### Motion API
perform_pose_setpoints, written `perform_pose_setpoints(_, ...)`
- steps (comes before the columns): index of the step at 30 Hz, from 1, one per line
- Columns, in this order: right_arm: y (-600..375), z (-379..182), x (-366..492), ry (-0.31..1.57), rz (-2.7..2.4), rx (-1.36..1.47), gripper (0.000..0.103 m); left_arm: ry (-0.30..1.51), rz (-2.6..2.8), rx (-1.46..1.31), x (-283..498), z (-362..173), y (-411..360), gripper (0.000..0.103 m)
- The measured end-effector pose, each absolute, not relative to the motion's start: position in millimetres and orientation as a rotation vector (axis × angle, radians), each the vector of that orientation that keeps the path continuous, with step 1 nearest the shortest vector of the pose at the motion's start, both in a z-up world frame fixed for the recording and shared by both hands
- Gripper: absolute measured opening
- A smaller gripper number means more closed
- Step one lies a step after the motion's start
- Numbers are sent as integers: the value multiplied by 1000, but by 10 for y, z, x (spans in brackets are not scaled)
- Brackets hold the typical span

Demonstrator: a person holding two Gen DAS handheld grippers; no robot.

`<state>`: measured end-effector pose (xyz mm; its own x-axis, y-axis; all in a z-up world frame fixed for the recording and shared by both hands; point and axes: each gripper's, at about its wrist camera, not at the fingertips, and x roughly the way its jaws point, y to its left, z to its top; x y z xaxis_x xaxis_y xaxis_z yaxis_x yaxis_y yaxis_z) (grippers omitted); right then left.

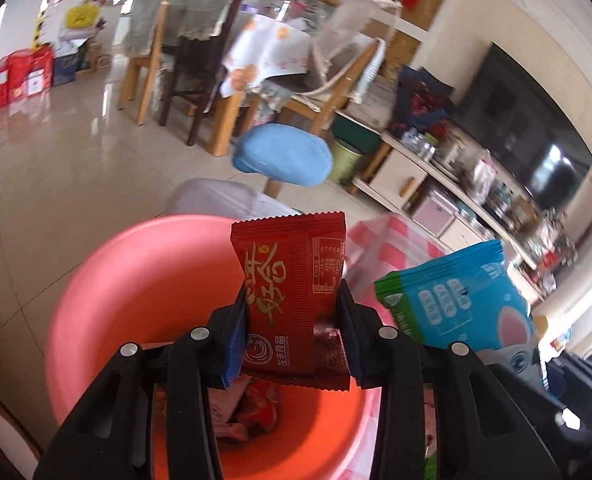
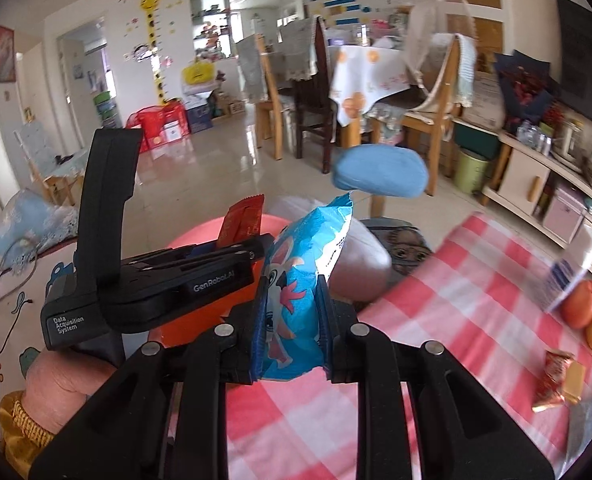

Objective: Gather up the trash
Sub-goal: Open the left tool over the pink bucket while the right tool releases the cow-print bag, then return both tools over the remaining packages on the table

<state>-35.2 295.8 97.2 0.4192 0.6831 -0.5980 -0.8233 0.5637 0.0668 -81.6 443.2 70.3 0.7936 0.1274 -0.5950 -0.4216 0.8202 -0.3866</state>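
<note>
Two grips hold: left gripper (image 1: 294, 336) clamps a red foil snack wrapper (image 1: 292, 292) upright, directly above the pink plastic basin (image 1: 136, 280); right gripper (image 2: 290, 332) pinches a blue cartoon-printed packet (image 2: 296, 292) just beside its rim.

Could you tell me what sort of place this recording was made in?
Most likely a family home's living and dining room. There is a dining table with wooden chairs around it, a large television above a low cabinet, and a giraffe height chart on the wall, which suggests children live here.
</note>
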Motion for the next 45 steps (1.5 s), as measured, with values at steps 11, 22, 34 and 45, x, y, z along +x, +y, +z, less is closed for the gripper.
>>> perform_pose_setpoints(11, 3346, 659, -235, 685, 929, -232, 65, 563, 523, -553, -911, 620, 4814, 83)
perform_pose_setpoints(22, 2628, 683, -234, 654, 771, -156, 88, 435, 442, -464, -891, 761, 4505, 96)
perform_pose_setpoints(34, 2022, 555, -386, 647, 652, -184, 93, 342, 300, -360, -751, 948, 3972, 96)
perform_pose_setpoints(45, 1532, 570, -406, 629, 566, -176, 96, 365, 110, -243, -507, 1012, 3273, 96)
